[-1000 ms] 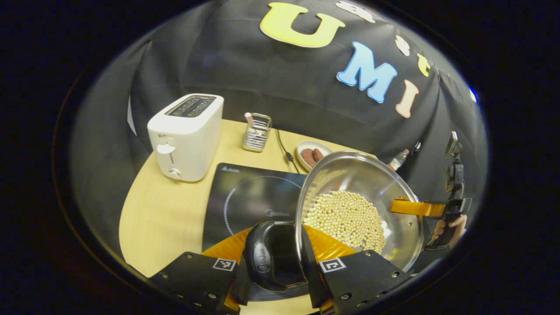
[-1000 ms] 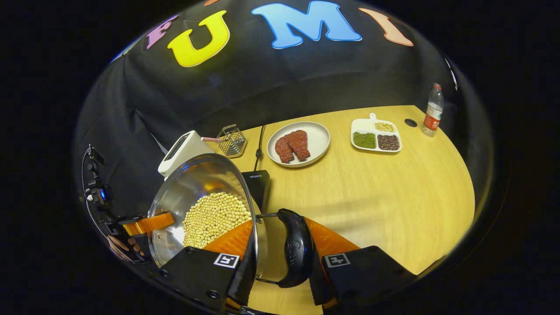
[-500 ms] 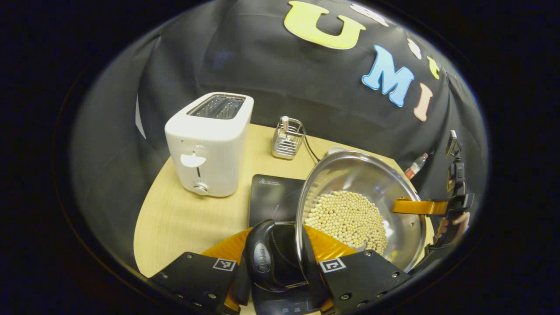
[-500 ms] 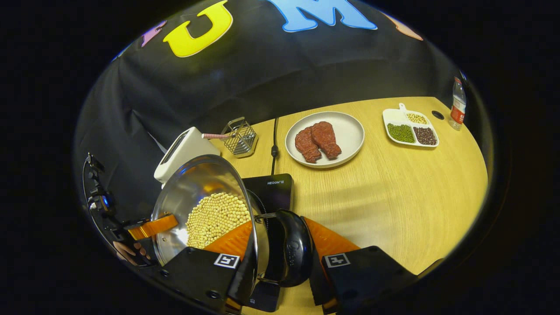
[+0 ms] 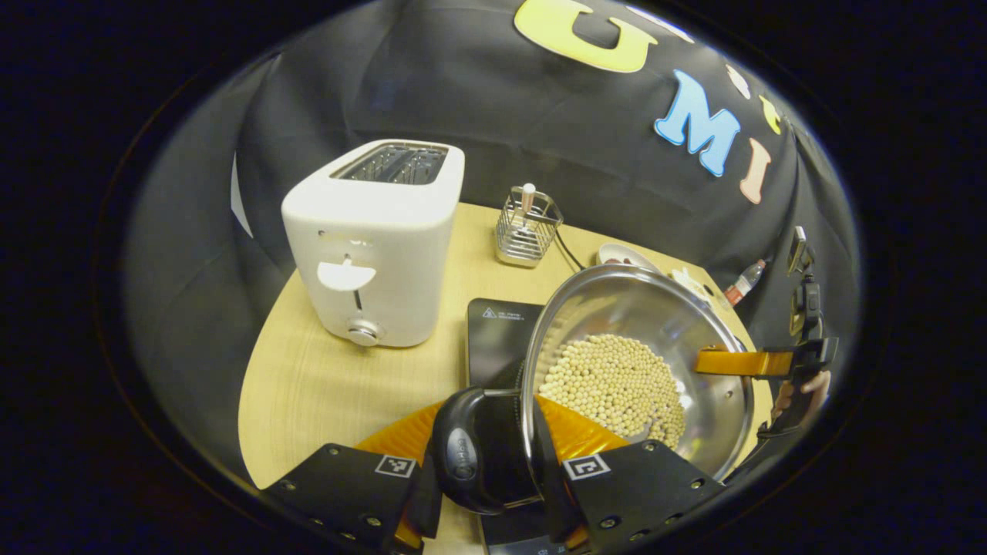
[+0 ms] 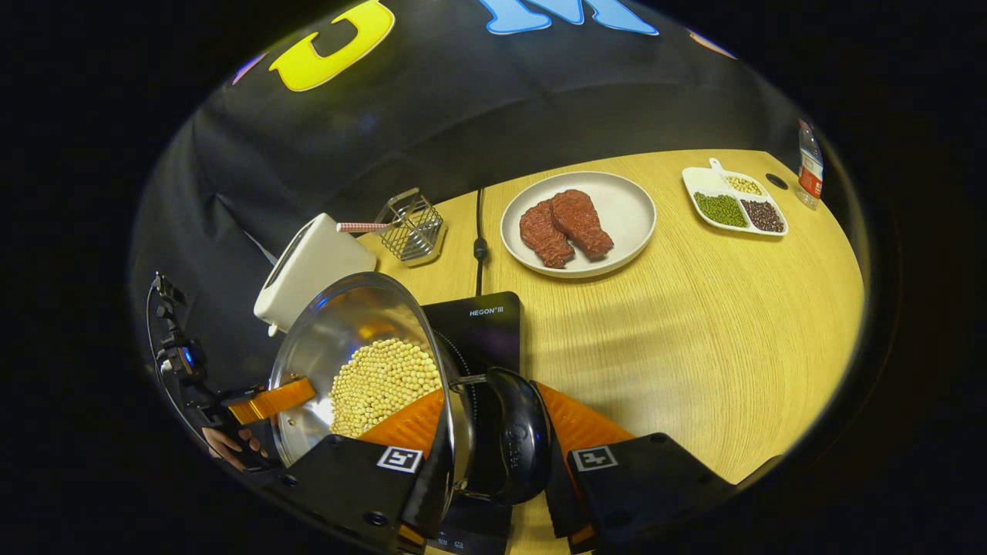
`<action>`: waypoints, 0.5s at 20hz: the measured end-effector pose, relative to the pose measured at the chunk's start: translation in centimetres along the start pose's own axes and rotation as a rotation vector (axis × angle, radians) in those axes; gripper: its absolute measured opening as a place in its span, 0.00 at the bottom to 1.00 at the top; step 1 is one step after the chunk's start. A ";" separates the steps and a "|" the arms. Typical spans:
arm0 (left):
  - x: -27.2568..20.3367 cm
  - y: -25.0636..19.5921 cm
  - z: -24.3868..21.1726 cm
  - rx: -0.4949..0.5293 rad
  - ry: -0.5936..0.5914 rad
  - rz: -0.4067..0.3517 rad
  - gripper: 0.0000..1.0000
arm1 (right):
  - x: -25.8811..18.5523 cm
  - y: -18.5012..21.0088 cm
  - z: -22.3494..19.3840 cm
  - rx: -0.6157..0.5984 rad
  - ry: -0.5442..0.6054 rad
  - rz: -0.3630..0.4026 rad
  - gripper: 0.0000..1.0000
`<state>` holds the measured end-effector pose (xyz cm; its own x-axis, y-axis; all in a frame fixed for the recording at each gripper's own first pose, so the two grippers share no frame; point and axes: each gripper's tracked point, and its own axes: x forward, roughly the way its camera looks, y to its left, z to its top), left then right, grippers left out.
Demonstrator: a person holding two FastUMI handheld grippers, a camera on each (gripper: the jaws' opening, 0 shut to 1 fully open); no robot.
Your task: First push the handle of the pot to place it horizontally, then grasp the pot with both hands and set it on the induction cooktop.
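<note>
One stainless-steel pot (image 5: 644,362) with a layer of pale soybeans (image 5: 613,385) in its bottom was carried between two grippers, above the near part of the single black induction cooktop (image 5: 497,339); whether its base touched the glass could not be told. In the left gripper view, the left gripper (image 5: 493,470) at 6 o'clock was closed on one of the pot's two black side handles (image 5: 463,455), one finger outside the handle and the other against the inner wall of the pot. At 3 o'clock in that view the far gripper's finger reached over the opposite rim, with a hand (image 5: 802,389) behind it. In the right gripper view, the right gripper (image 6: 497,462) at 6 o'clock clamped the other black handle (image 6: 517,443) in the same way, one finger inside the pot and one outside. The wooden table (image 6: 694,324) also carried one white two-slot toaster (image 5: 374,243) at 10 o'clock in the left gripper view, and one wire basket (image 5: 527,229) holding a single stick at 12 o'clock. In the right gripper view there were one white plate (image 6: 578,223) with two pieces of red meat (image 6: 567,227) at 12 o'clock, one divided tray (image 6: 736,204) with three compartments of green, dark and pale beans at 2 o'clock, and one plastic bottle (image 6: 807,166) just beyond it. One black cable (image 6: 480,239) ran from the cooktop toward the wall.
</note>
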<state>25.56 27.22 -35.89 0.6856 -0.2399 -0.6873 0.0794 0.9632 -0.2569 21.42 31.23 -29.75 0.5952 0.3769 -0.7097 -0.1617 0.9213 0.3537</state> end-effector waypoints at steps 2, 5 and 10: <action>-0.5 0.0 0.4 0.019 -0.009 0.002 0.54 | 0.3 -0.1 -0.1 0.005 0.007 0.004 0.56; -0.9 0.1 0.4 0.010 -0.013 0.002 0.57 | 0.6 -0.2 0.0 0.008 0.006 0.013 0.53; -0.8 0.2 0.3 -0.006 -0.014 0.008 0.54 | 0.7 -0.2 0.0 0.016 0.019 0.024 0.54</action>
<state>25.30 27.65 -35.21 0.6959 -0.2301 -0.6802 0.0694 0.9644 -0.2552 21.88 31.32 -30.33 0.5762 0.4006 -0.7124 -0.1628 0.9104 0.3803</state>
